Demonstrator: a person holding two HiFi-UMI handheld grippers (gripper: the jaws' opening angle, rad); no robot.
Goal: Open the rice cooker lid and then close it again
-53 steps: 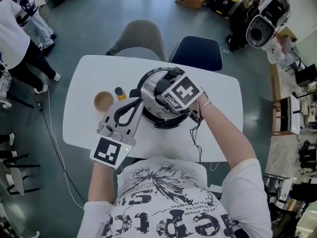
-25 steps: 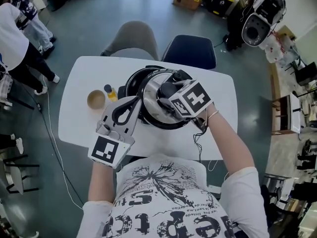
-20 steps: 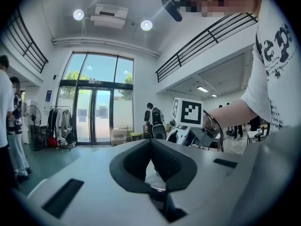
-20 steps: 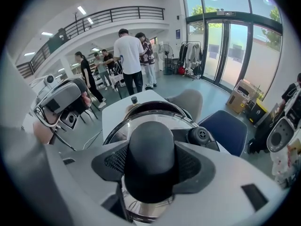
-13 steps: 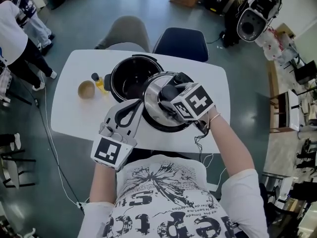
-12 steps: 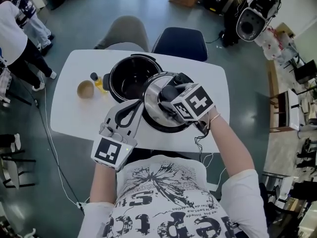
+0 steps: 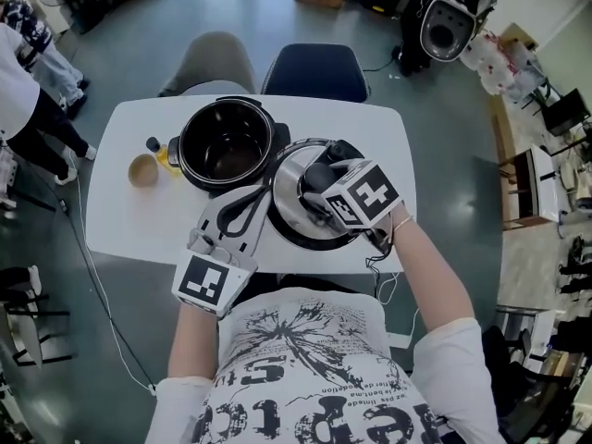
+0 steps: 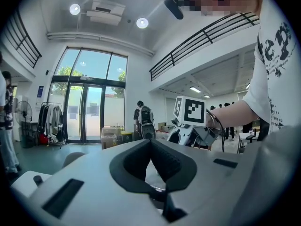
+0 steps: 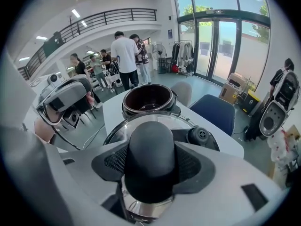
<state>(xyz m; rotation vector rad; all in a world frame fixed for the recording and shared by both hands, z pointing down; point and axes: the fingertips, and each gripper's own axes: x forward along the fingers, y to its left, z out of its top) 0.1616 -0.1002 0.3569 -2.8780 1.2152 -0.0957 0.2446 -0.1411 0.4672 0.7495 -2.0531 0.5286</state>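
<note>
Currently the right gripper has its pads pressed on both sides of the black knob that tops the lid. Its jaws stand partly apart, with the knob filling the gap between them. This gripper points steeply down onto the knob, and its marker cube sits toward the person. A round black vent cap sits on the lid just beyond the knob. The lid is steel with a dark rim and is off the rice cooker. In the head view it lies to the cooker's right, with its near rim meeting the cooker's side. Whether the lid rests on the table or hangs above it cannot be told. The left gripper has its fingertips meeting, and the hollow behind them holds nothing. It is held level, and in the head view its tips lie close to the lid's left rim; whether they touch it cannot be made out. The rice cooker stands open on the far left-centre of the white table, with its dark inner bowl exposed. Just beside it on the left is a small yellow bottle with a dark cap, and beyond that a tan cup. Behind the table are a grey chair and a blue chair. Bystanders stand on the floor at the far left.
</note>
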